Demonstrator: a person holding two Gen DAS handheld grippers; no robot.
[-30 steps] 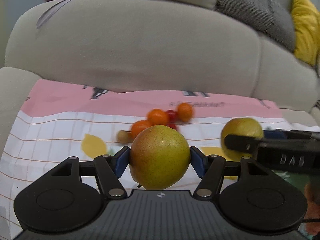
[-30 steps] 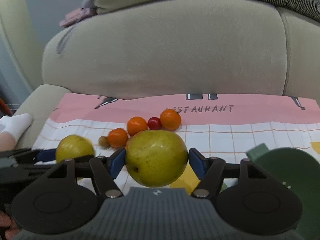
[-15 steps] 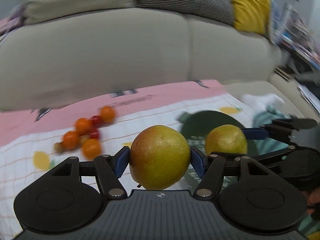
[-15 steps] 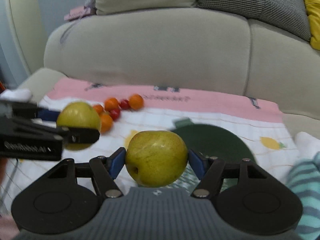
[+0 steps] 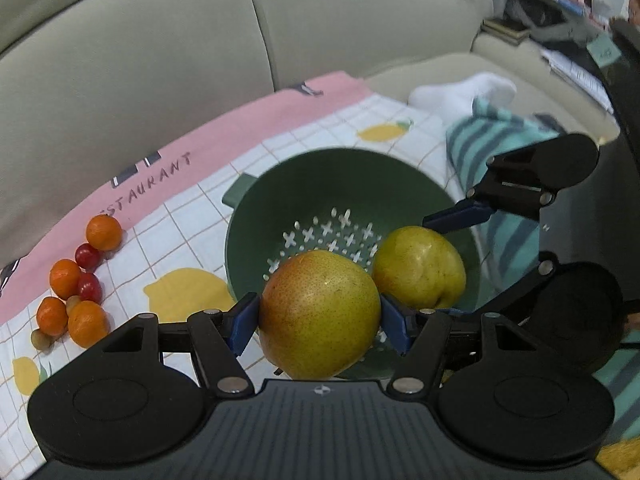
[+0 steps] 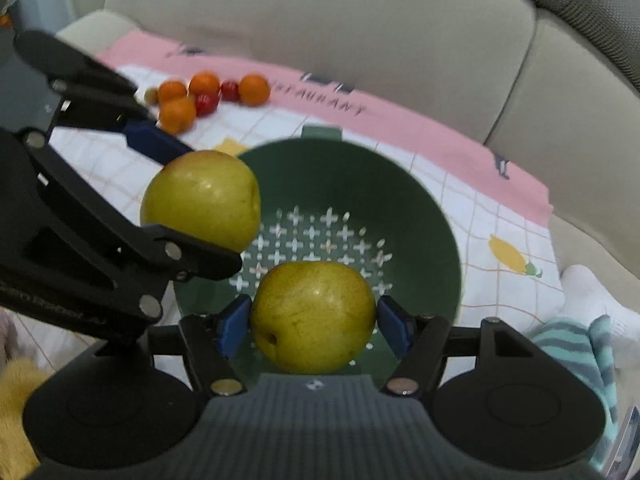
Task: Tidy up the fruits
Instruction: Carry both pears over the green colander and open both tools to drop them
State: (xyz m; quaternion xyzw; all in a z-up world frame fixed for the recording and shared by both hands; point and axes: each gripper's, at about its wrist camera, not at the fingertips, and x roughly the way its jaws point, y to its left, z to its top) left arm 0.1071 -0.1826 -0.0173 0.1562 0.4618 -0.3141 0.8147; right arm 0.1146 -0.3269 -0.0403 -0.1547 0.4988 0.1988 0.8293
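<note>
Both grippers, left (image 5: 320, 322) and right (image 6: 314, 322), each clamp 1 pear above the green colander (image 5: 256, 216); next, lower and release.

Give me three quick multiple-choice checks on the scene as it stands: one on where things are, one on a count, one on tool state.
1. Where is the green colander relative to the two held pears?
A. beneath them
B. far off on the sofa back
C. upside down on the cloth

2. How many small orange fruits lie on the cloth?
A. one
B. four
C. eight

3. What is the left tool doing?
A. hanging open and empty
B. gripping a reddish-green pear
C. gripping a tomato

Answers: 1 A, both pears hang over its perforated bowl; 2 B, four show beside the red tomatoes; 3 B, its blue pads press the pear's sides, as the right tool does its yellow-green pear.
</note>
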